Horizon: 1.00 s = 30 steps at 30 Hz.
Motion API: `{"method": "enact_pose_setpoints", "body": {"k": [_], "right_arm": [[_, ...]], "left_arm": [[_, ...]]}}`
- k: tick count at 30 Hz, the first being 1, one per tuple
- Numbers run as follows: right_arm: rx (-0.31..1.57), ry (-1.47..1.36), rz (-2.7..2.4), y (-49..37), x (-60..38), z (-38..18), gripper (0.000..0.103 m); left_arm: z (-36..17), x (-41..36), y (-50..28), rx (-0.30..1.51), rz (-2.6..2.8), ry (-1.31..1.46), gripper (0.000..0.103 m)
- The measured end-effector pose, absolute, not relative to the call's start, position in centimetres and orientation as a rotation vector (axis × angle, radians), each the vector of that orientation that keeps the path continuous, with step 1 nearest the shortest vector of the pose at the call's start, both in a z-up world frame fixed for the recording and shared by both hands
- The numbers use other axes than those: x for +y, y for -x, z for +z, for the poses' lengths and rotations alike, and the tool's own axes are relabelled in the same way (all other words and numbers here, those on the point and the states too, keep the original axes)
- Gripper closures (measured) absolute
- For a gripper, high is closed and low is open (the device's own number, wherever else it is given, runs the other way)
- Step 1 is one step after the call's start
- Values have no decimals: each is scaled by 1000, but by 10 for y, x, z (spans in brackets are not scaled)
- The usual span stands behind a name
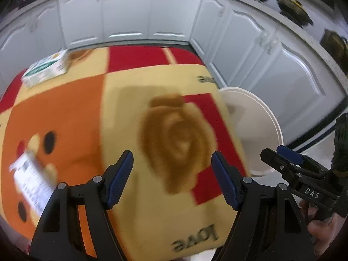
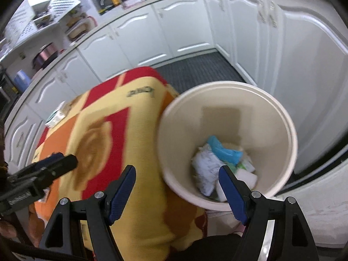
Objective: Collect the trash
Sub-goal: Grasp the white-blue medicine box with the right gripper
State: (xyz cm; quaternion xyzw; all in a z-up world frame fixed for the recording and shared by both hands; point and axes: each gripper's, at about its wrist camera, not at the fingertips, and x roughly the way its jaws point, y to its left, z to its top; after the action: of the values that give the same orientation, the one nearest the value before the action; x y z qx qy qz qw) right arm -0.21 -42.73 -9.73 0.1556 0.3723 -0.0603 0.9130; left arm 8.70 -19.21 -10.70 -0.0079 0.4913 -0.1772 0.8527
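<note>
A cream bin (image 2: pixel 280 117) stands on the floor to the right of the blanket-covered table (image 2: pixel 139 134); it also shows in the left wrist view (image 1: pixel 256 113). Inside lie crumpled white paper (image 2: pixel 206 169), a blue wrapper (image 2: pixel 221 150) and other scraps. My right gripper (image 2: pixel 177 187) is open and empty above the bin's near left rim. My left gripper (image 1: pixel 171 178) is open and empty above the table's middle. A white printed paper (image 1: pixel 32 178) lies at the table's left. A green-and-white carton (image 1: pixel 45 69) lies at the far left corner.
White kitchen cabinets (image 1: pixel 130 15) run behind and to the right of the table. A dark floor mat (image 2: pixel 195 69) lies between table and cabinets. Pots (image 1: pixel 293 8) stand on the counter. My right gripper shows at the lower right of the left wrist view (image 1: pixel 289 158).
</note>
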Motion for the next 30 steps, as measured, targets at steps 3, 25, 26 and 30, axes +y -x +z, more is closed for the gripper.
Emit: {"method": "enact_pose_setpoints", "body": {"k": [3, 25, 26, 30], "right_arm": [[773, -306, -56, -8, -404, -94, 27], [943, 0, 434, -94, -166, -111, 27], [948, 24, 450, -98, -155, -111, 27], [988, 114, 485, -112, -119, -126, 27]], "left_arm": [[-101, -166, -84, 1032, -334, 35, 30], [-96, 67, -118, 1022, -12, 137, 30], [-96, 71, -121, 1024, -9, 141, 30], [-95, 81, -139, 1024, -10, 164, 30]]}}
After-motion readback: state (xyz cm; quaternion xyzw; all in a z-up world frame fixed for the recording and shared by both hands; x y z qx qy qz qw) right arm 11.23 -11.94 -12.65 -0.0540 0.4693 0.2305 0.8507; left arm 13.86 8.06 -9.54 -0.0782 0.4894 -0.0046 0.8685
